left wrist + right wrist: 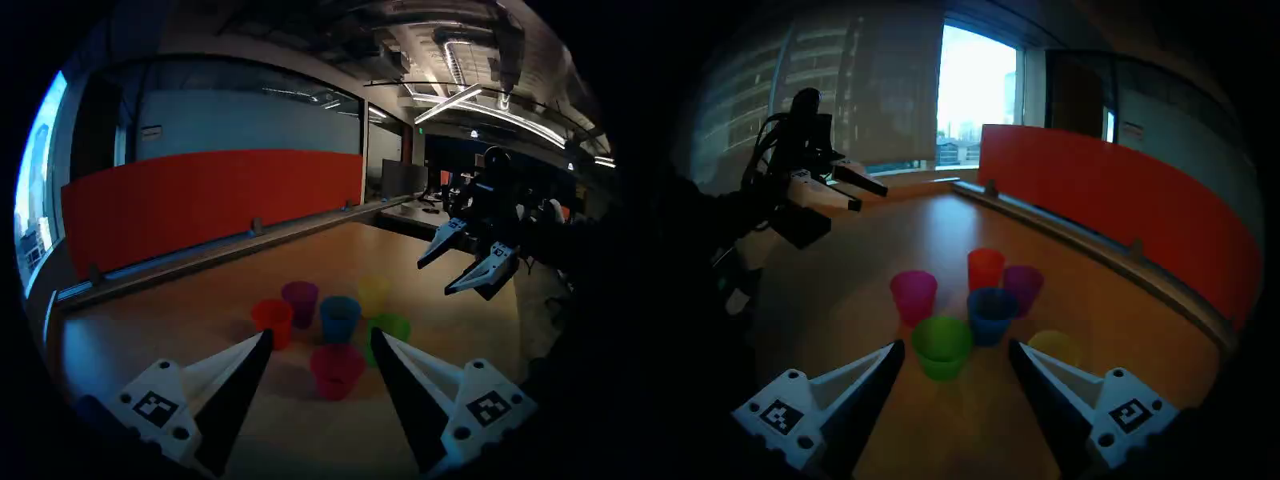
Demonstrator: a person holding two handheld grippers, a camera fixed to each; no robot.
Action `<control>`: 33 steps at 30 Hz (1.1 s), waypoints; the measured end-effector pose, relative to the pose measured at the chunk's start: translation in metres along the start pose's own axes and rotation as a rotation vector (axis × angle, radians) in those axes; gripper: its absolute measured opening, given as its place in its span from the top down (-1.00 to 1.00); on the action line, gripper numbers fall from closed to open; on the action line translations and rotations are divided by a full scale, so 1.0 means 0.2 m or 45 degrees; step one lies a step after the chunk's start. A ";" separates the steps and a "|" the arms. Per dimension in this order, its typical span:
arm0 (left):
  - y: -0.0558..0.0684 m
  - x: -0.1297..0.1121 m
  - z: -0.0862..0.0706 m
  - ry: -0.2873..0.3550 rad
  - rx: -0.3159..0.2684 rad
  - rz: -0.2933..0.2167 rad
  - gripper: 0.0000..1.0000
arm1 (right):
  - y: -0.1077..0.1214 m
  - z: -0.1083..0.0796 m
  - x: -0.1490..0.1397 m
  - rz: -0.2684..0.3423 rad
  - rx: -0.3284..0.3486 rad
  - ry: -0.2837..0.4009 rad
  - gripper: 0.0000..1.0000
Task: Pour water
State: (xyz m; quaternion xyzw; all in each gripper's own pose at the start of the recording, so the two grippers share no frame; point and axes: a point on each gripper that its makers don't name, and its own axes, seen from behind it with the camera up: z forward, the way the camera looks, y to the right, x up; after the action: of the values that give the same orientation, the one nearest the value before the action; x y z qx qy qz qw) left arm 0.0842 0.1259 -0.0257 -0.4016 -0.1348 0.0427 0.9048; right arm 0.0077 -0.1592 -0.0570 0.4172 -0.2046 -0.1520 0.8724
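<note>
Cups (340, 316) bunched, nothing gripped

Left claw (320, 344) and right claw (956, 348) hang wide open, empty, above the bench (160, 328). Best take an outer one, the pink cup (336, 370), squarely, kept level, without nudging neighbours.

**White Wedge Fingers, Black Trim**

The left gripper (320, 334) had two white fingers (200, 378), wedge-shaped and tapering to sharp tips, with black inner faces. Each finger bore a square black-and-white marker (154, 406) near its base, with dark screws (174, 433) beside it. The right gripper (956, 345) was built alike. In the right gripper view, the left gripper's body (800, 228) was black and boxy, with black cables (768, 140) looping over it and a rounded knob (806, 100) on top.
</note>
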 end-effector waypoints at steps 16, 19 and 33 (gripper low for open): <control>0.06 -0.02 0.06 -0.033 -0.043 0.036 -0.80 | -0.03 0.21 -0.18 -0.009 0.059 -0.086 -1.00; 0.07 -0.01 0.07 -0.034 -0.050 0.042 -0.80 | -0.03 0.25 -0.21 -0.019 0.061 -0.096 -1.00; 0.05 -0.02 0.12 -0.048 -0.062 0.037 -0.80 | -0.04 0.41 -0.31 -0.033 0.083 -0.151 -1.00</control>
State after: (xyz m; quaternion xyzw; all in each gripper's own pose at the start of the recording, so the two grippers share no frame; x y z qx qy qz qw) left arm 0.0733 0.1500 -0.0190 -0.4247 -0.1470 0.0601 0.8913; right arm -0.0872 -0.1924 -0.0306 0.4383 -0.2555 -0.1808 0.8426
